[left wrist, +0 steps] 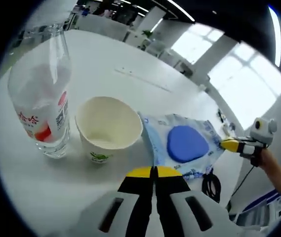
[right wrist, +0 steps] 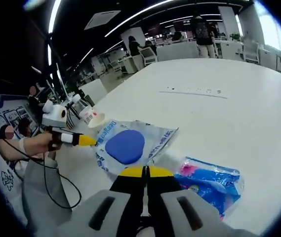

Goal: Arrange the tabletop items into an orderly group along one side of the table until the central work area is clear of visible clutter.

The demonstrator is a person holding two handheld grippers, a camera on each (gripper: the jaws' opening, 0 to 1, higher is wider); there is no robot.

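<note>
Left gripper [left wrist: 154, 171]: yellow-tipped jaws pressed together, nothing between them, low over the white table [left wrist: 130, 84]. Tips sit just short of the paper cup [left wrist: 108, 127] and the near edge of the clear packet with a blue pad [left wrist: 185, 144] inside. Cup upright, empty as far as can be seen, green mark on its side. Clear plastic bottle [left wrist: 42, 106] upright just beside the cup, red-and-white label; its top is cut off at the view's edge.

Right gripper [right wrist: 146, 172]: jaws likewise closed on nothing, tips at the near edge of the same packet [right wrist: 130, 143]. A blue-and-pink wrapped pack [right wrist: 212, 181] lies just beside the jaws, its print too small to read.

In the right gripper view the other gripper comes in from the left, held level by a hand [right wrist: 39, 143], its tip touching the packet's far edge. Bottle and cup behind it are small and blurred.
</note>
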